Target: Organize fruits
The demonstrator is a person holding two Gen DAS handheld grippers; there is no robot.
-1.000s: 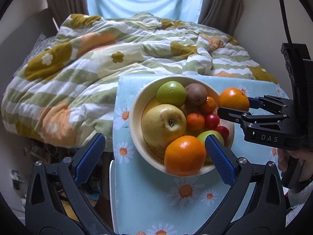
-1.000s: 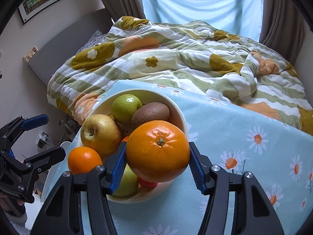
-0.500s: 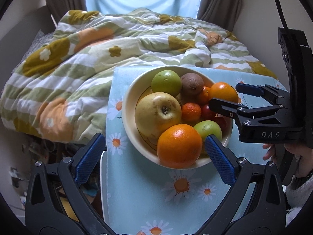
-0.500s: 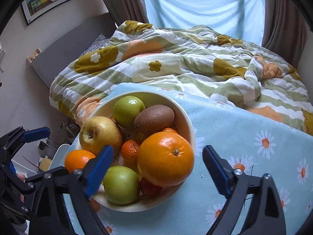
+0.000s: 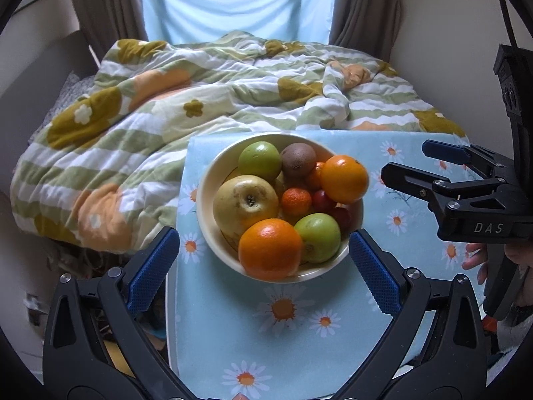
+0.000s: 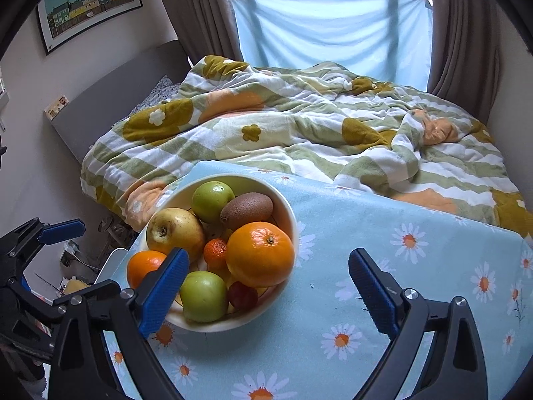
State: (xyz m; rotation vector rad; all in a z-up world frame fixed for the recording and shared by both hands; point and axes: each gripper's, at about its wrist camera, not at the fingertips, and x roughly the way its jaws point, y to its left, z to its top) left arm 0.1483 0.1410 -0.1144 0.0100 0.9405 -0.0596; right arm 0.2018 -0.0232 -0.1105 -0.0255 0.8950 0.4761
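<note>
Left view: my left gripper [image 5: 263, 266] spread wide, empty, near bowl [image 5: 213, 180]; big orange [image 5: 344, 178] perched at rim.

Right view: my right gripper [image 6: 266, 286] wide apart, empty, beside bowl. Risk: heaped fruit, nudge could roll orange onto tablecloth [image 6: 416, 266].

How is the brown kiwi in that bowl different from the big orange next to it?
The kiwi is dull brown and fuzzy; the big orange is bright, glossy and dimpled. The kiwi is oval and lies on its side; the orange is round, stem end up. The kiwi is clearly smaller. Both rest in the cream bowl, touching, at the side nearer the right gripper.
</note>
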